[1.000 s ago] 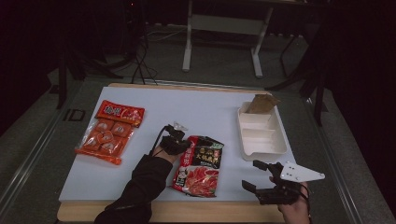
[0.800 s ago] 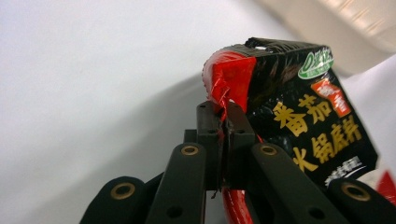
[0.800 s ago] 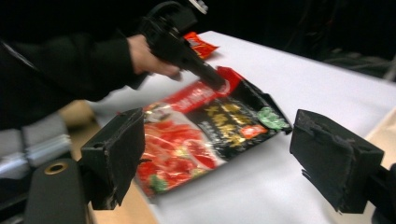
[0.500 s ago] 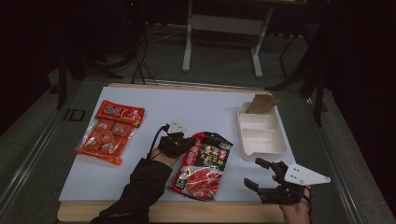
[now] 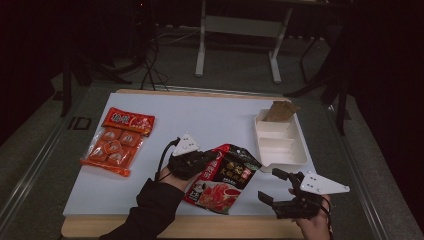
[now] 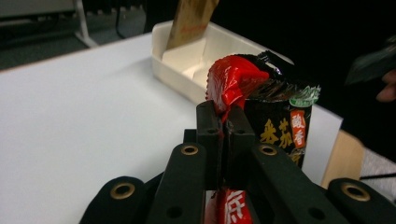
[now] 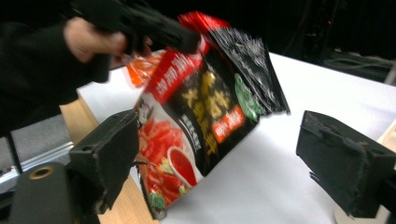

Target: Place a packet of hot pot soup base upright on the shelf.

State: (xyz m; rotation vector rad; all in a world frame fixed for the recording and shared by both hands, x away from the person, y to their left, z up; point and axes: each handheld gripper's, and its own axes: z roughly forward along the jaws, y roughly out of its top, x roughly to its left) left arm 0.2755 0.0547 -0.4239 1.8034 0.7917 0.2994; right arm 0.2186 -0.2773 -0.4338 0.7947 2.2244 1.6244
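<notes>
— Inspector: The left gripper (image 5: pixel 212 159) is clamping the upper edge of the black and red sauce packet (image 5: pixel 225 177), just below the centre of the high view. The right gripper (image 5: pixel 280 187) is sitting at the lower right with its jaws standing wide apart on nothing; they have just been opening further.

— Clerk: What are the gripper views adding?

— Inspector: The left gripper view is showing the glossy red foil (image 6: pixel 232 81) crumpling where the jaws are pinching it together. The right gripper view is showing the packet's printed face (image 7: pixel 196 121) hanging tilted, its lower corner reaching the counter's (image 7: pixel 280 186) wooden front edge.

— Clerk: Containers?

— Inspector: A white rectangular tray (image 5: pixel 299 155) with compartments is lying at centre right; a brown paper pouch (image 5: pixel 279 111) is leaning upright in its far compartment, and the nearer ones are showing bare white.

— Clerk: Anything else?

— Inspector: Two orange-red snack bags (image 5: pixel 120 140) are lying flat at centre left, well apart from the packet.
</notes>
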